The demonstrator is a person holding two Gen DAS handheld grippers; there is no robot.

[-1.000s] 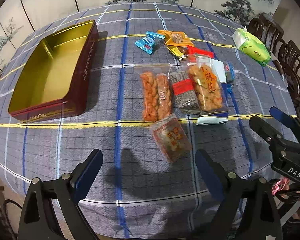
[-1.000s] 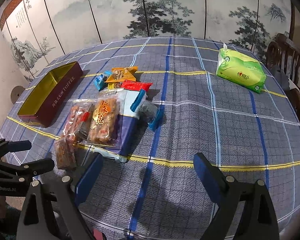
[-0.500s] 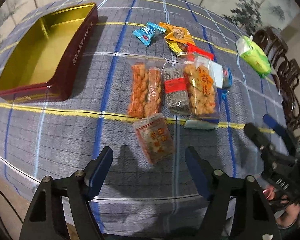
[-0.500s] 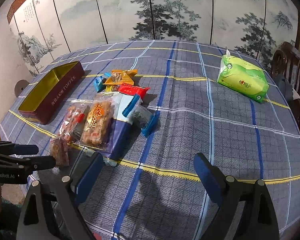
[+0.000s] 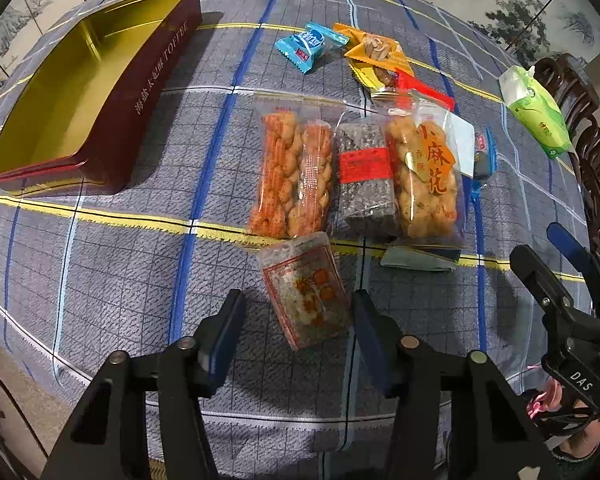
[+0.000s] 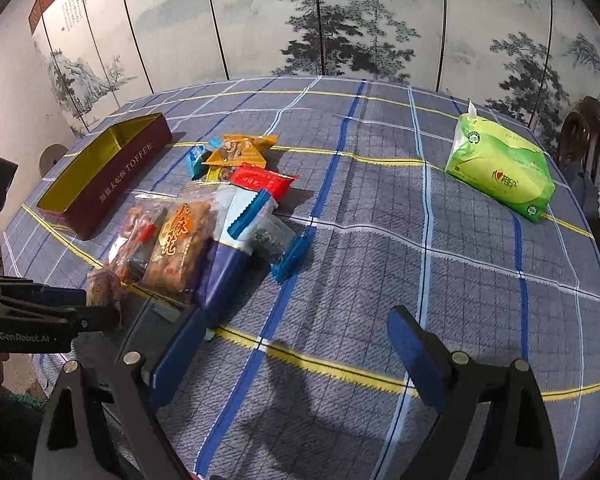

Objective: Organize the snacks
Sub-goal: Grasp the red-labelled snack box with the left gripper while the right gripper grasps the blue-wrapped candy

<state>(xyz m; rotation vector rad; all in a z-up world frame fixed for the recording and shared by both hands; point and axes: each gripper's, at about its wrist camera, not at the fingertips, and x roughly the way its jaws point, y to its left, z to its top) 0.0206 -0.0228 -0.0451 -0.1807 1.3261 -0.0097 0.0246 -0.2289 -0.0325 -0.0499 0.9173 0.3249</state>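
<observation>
Crinkly clear snack packet [image 5: 305, 289] (rectangular) between closing left gripper [image 5: 297, 314] pads.

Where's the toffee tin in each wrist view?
Left wrist: toffee tin sits upper left, open, gold inside empty, left of the snack packets.
Right wrist: toffee tin at mid-left, behind the packets.
Shared landmark: green tissue pack, far right in both.

Green tissue pack [image 6: 502, 170] far right on the tabletop [image 6: 380, 248] with its blue checked cloth, painted folding screen [image 6: 340, 20] behind, dark wooden chairs [image 5: 592, 160] at right edge
</observation>
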